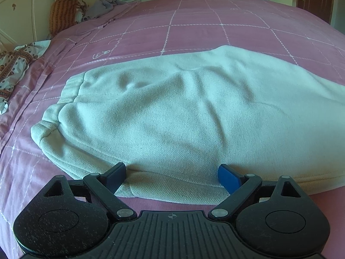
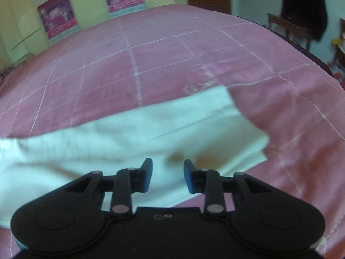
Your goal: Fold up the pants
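White knit pants (image 1: pixel 172 116) lie across a pink bedspread (image 1: pixel 194 28), one leg laid over the other, the waistband at the left (image 1: pixel 64 99). My left gripper (image 1: pixel 171 176) is open wide, low at the near edge of the pants, its fingers on either side of a lower fold (image 1: pixel 172 190). In the right wrist view the leg end of the pants (image 2: pixel 151 133) lies flat, its cuffs at the right (image 2: pixel 248 129). My right gripper (image 2: pixel 168 177) is open and empty just above the cloth near a brownish stain (image 2: pixel 202 160). That view is blurred.
Patterned pillows (image 1: pixel 62 15) and a grey garment (image 1: pixel 101 6) lie at the bed's far left, by the headboard (image 1: pixel 21 17). Wardrobe doors with posters (image 2: pixel 58 17) stand behind the bed. A wooden chair with a dark coat (image 2: pixel 301 21) stands at the right.
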The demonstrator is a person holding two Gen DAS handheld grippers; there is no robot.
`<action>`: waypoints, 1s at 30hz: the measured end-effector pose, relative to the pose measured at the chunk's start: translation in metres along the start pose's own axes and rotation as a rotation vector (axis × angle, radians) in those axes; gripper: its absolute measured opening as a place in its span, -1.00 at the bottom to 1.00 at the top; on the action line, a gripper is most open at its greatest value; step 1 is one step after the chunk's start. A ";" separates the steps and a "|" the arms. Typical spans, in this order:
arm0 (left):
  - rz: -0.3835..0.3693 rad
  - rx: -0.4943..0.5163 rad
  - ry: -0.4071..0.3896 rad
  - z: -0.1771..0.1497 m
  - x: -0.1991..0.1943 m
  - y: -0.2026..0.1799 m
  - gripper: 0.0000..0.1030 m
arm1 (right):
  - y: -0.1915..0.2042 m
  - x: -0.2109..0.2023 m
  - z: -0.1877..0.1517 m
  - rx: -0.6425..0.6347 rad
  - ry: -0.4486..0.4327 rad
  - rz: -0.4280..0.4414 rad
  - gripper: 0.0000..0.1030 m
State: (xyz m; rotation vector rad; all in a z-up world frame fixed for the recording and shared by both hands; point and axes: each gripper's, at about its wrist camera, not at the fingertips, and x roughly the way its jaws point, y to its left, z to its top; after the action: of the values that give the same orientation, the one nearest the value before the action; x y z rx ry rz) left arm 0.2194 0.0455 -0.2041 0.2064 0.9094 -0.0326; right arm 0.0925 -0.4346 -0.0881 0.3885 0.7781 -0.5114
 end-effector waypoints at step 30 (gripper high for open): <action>0.031 0.006 0.024 0.003 0.000 -0.004 0.81 | -0.080 0.027 -0.004 0.322 -0.023 -0.055 -0.86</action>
State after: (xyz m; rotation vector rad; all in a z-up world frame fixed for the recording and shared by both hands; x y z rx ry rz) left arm 0.2216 0.0408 -0.2030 0.2264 0.9300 -0.0041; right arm 0.0611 -0.5051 -0.1220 0.6593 0.6862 -0.6945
